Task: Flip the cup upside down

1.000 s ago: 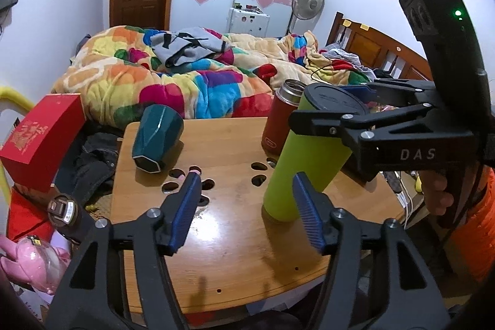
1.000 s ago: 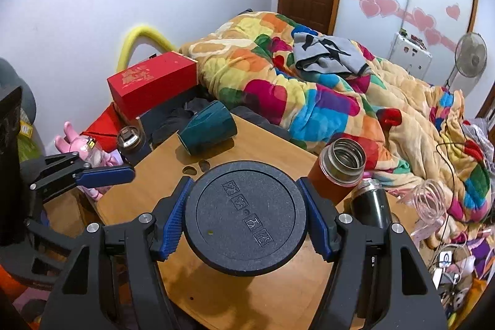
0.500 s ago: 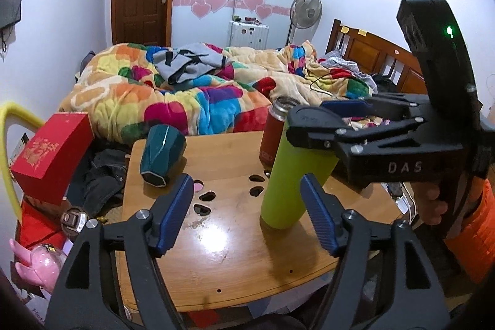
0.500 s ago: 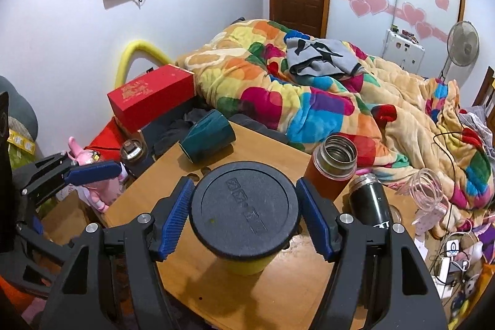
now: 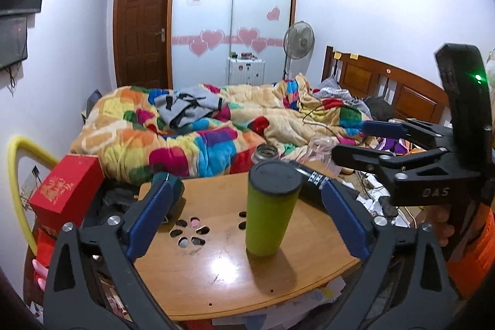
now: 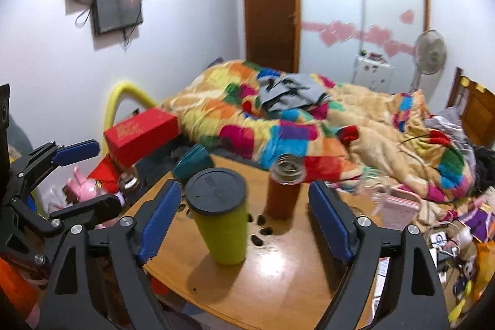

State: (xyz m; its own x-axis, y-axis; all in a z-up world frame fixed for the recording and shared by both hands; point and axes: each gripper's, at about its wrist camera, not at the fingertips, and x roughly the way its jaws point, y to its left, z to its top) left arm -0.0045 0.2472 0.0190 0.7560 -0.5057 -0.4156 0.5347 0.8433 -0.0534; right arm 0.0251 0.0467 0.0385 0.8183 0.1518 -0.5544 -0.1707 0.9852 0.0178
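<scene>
A lime-green cup (image 5: 268, 220) stands on the wooden table (image 5: 235, 274) with its black end (image 5: 276, 177) up; it also shows in the right wrist view (image 6: 223, 229). My left gripper (image 5: 247, 218) is open and empty, drawn back, with the cup seen between its blue pads (image 5: 148, 215). My right gripper (image 6: 244, 221) is open and empty, pulled back above the table, apart from the cup. The right gripper also shows at the right of the left wrist view (image 5: 365, 141).
An open red flask (image 6: 284, 190) and a dark bottle (image 5: 312, 183) stand behind the cup. A teal cup (image 6: 194, 163) lies on its side at the table's far left. A red box (image 5: 66, 189), a bed with a colourful quilt (image 5: 191, 141) and floor clutter surround the table.
My right gripper has let go of the green cup, opened wide and pulled back and up. My left gripper has also drawn back. The cup now stands alone on the table.
</scene>
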